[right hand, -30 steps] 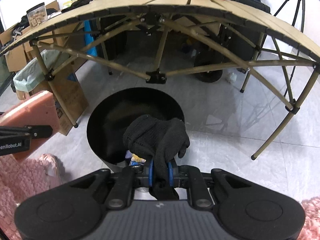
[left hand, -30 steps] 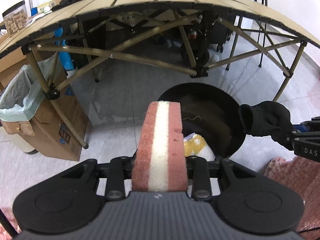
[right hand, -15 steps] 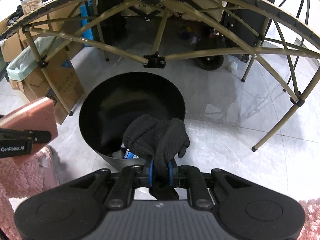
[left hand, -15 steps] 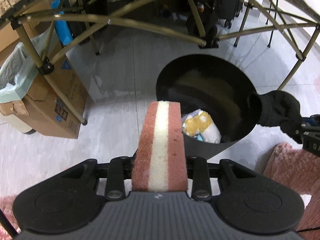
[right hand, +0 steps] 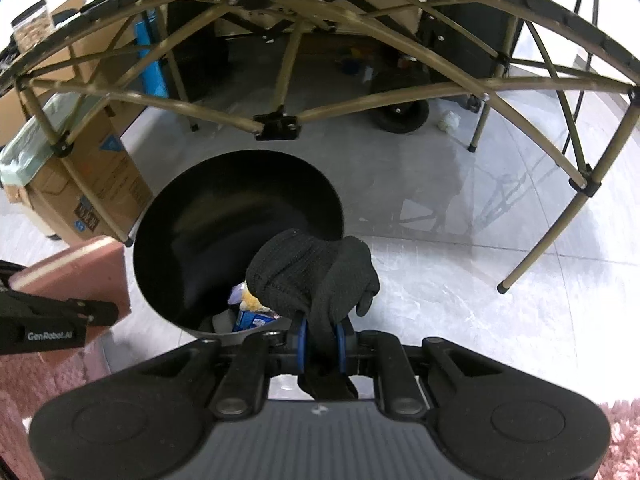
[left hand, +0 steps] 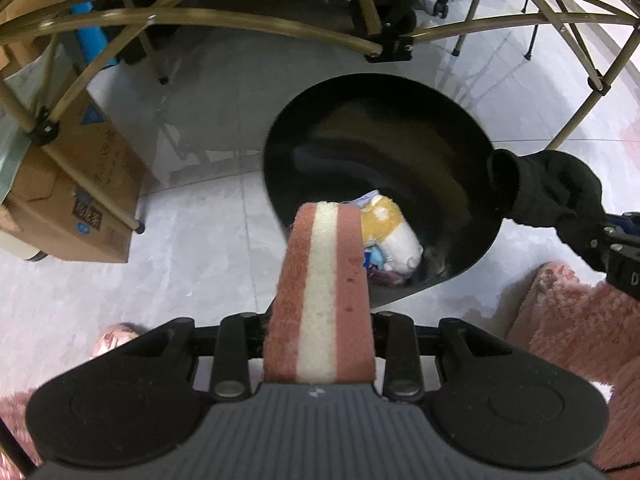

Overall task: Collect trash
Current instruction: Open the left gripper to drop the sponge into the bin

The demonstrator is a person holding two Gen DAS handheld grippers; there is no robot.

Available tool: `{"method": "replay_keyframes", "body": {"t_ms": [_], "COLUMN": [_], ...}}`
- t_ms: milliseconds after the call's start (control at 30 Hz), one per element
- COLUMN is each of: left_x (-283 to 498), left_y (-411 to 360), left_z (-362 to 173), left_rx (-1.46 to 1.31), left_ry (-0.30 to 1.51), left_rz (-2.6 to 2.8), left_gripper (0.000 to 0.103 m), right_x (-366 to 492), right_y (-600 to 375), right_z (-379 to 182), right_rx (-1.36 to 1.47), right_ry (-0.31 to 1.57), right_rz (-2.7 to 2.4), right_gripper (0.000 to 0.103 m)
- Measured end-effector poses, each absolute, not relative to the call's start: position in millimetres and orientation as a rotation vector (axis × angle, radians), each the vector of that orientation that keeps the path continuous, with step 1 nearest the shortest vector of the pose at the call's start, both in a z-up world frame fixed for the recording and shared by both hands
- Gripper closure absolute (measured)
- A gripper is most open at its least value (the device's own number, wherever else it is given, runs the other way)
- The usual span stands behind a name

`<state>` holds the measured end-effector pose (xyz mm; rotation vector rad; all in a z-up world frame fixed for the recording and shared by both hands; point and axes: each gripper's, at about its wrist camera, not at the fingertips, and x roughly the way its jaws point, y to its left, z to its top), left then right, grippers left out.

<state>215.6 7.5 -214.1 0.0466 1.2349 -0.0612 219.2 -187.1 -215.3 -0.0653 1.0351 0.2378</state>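
left gripper (left hand: 320,344): jaws clamp pink-and-white sponge (left hand: 322,300) | right gripper (right hand: 319,344): jaws pinch black knit glove (right hand: 312,276) | both above black trash bin (right hand: 192,240)

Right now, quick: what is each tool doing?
Left tool: closed on the pink and white sponge.
Right tool: closed on the black knit glove.

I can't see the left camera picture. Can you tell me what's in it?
The left gripper holds a pink-and-white sponge over a black bin with some trash in it. On the right, a black glove hangs at the bin's rim, and a folding table's legs cross behind.
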Motion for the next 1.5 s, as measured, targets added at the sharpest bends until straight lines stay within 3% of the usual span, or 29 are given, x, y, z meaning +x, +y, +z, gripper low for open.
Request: {"method": "replay_keyframes", "body": {"t_ms": [1167,1233,1300,1367,1500], "left_x": [292.2,292.0,291.2,292.5,295.1], "left_y": [-46.9,-47.2,-47.4,-46.7,-45.3], "left_z": [-231.3,-230.4,-229.2,-227.9,-230.2], "left_rx": [0.026,0.027,0.025,0.027,0.025], "left_ry": [1.313,1.308,1.311,1.309,1.341], "left_rz": [-0.078,-0.078,-0.077,-0.069,-0.061], "left_gripper": [0.071,0.062,0.018,0.002,0.000], "right_x": [240.7,240.8,240.5,240.1,240.0], "right_y": [-219.9,-220.2,-220.9,-221.0,-220.6], "right_z": [-205.8,-205.9,-206.1,-206.4,-206.8], "right_rx": [0.016,0.018,0.021,0.023,0.023], "right_ry": [0.982,0.981,0.981,0.980,0.979], "right_rz": [0.139,0.136,0.132,0.130,0.129], "right_gripper": [0.089,0.089,0.089,0.089,0.089]}}
